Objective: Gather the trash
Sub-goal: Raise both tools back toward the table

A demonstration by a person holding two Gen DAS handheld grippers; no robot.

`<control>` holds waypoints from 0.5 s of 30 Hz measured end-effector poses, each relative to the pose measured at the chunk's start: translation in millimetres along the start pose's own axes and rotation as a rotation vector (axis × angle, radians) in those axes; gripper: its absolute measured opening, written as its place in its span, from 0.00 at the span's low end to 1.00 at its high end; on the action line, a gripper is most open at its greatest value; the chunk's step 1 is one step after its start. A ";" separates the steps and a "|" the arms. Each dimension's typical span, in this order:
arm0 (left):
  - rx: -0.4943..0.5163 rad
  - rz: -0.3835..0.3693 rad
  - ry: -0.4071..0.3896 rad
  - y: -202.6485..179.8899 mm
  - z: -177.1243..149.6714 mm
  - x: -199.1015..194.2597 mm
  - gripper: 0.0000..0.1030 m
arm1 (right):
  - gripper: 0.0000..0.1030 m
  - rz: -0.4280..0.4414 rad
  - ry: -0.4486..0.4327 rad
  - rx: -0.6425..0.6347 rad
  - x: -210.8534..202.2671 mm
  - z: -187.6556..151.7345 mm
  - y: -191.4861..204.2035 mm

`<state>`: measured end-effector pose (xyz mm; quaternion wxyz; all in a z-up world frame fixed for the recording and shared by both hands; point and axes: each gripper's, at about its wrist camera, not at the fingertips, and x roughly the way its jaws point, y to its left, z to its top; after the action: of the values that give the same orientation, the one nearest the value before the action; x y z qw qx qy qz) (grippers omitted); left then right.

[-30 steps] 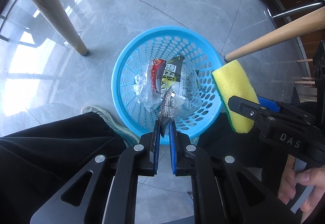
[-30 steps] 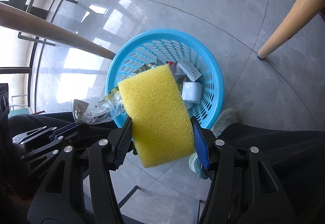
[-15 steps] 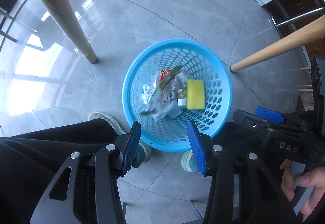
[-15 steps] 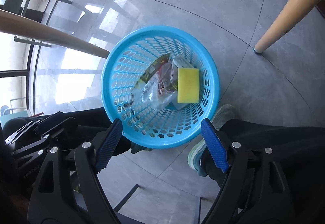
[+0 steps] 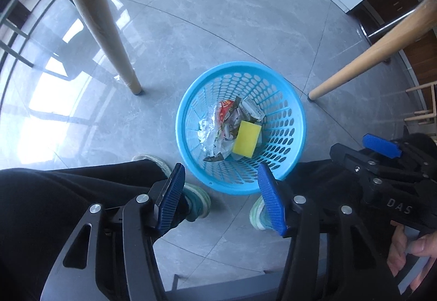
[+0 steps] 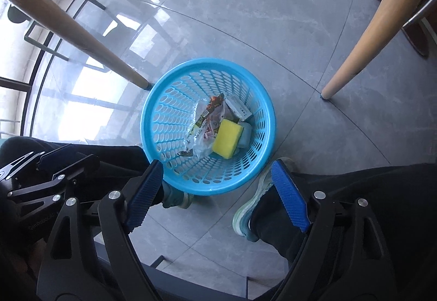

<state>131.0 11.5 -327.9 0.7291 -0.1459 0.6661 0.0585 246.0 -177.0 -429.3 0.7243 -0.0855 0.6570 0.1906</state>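
1. Nearest the lens: left gripper (image 5: 221, 198) spread wide and empty, pointing down just short of the blue basket (image 5: 296, 120); jaws just been opening, nothing between them.
2. Likewise the right gripper (image 6: 218, 195), spread wider and empty over the basket's near rim (image 6: 213, 189); jaws just been opening, nothing between them.
3. Below both grippers, two shoes (image 6: 252, 208) planted either side of the basket's near rim, just beside it.
4. Inside the basket, on its floor: yellow sponge (image 5: 246, 140) lying flat toward the near right side, touching a crumpled foil wrapper (image 5: 218, 129) on its left; more packaging (image 6: 237, 107) farther back; a pale block (image 6: 244, 134) tucked just beyond the sponge.
5. Handling, as a judgement: sponge light, soft, springy, grippy; best pinched across its short sides. Wrapper featherweight, thin, slick, crinkly; best nipped at a raised fold or edge with nearly closed jaws, and liable to slip or flutter.
6. Beyond the basket: wooden legs (image 5: 98, 19) on grey tiled floor (image 5: 191, 14), one close by its far left, one by its far right, one well behind.
7. Against a second ago: wrapper then clamped in the left jaws, sponge then squeezed in the right; now both lying in the basket, and the basket looking smaller in both views.
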 end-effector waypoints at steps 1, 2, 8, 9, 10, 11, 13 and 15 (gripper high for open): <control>0.008 0.002 -0.009 -1.3 -2.8 -5.2 0.54 | 0.78 0.006 -0.004 -0.004 -4.4 -2.4 1.4; 0.014 -0.002 -0.020 -2.4 -5.6 -10.3 0.56 | 0.78 0.010 -0.007 -0.006 -8.7 -4.5 2.7; 0.011 -0.031 -0.069 3.3 -23.4 -35.4 0.62 | 0.83 0.029 -0.064 -0.016 -34.2 -17.8 6.3; 0.010 -0.038 -0.079 4.3 -25.5 -40.2 0.63 | 0.83 0.037 -0.064 -0.016 -36.7 -20.8 5.9; 0.009 -0.043 -0.088 5.6 -28.0 -44.1 0.64 | 0.83 0.045 -0.065 -0.015 -40.0 -23.9 5.7; 0.009 -0.045 -0.095 6.3 -30.7 -47.0 0.66 | 0.83 0.054 -0.066 -0.015 -43.7 -27.3 5.8; 0.006 -0.050 -0.102 9.2 -36.9 -53.8 0.67 | 0.83 0.069 -0.072 -0.022 -52.5 -35.3 6.3; 0.004 -0.059 -0.110 11.4 -42.8 -62.2 0.68 | 0.84 0.078 -0.089 -0.034 -65.4 -43.1 6.6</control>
<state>80.4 16.6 -270.9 0.7665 -0.1608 0.6203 0.0435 199.7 -197.8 -369.3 0.7432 -0.0638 0.6238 0.2334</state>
